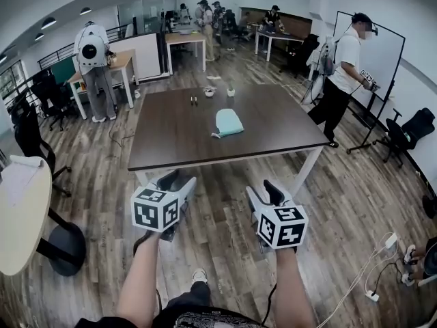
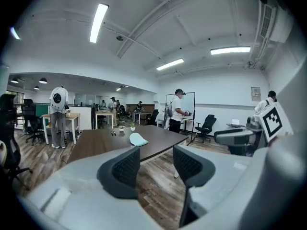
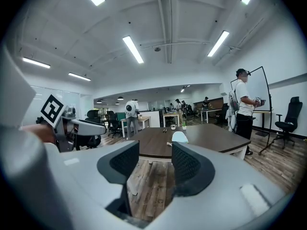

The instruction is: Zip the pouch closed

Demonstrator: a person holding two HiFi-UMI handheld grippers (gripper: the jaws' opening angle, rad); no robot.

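Observation:
A pale teal pouch [image 1: 229, 122] lies on the dark brown table [image 1: 177, 132], a little right of its middle. In both gripper views the pouch [image 2: 138, 139] [image 3: 180, 136] shows small and far beyond the jaws. My left gripper [image 1: 179, 181] and right gripper [image 1: 263, 191] hang side by side over the wood floor, short of the table's near edge. Both point toward the table. The left gripper [image 2: 156, 164] has its jaws apart with only floor between them. My right gripper [image 3: 155, 162] is open the same way, holding nothing.
At the table's far end stand a small cup [image 1: 209, 91], a potted plant [image 1: 231, 89] and two dark small items [image 1: 194, 100]. A round white table [image 1: 20, 210] is at my left. One person [image 1: 345, 67] stands by a whiteboard at right. Cables [image 1: 382, 251] lie on the floor.

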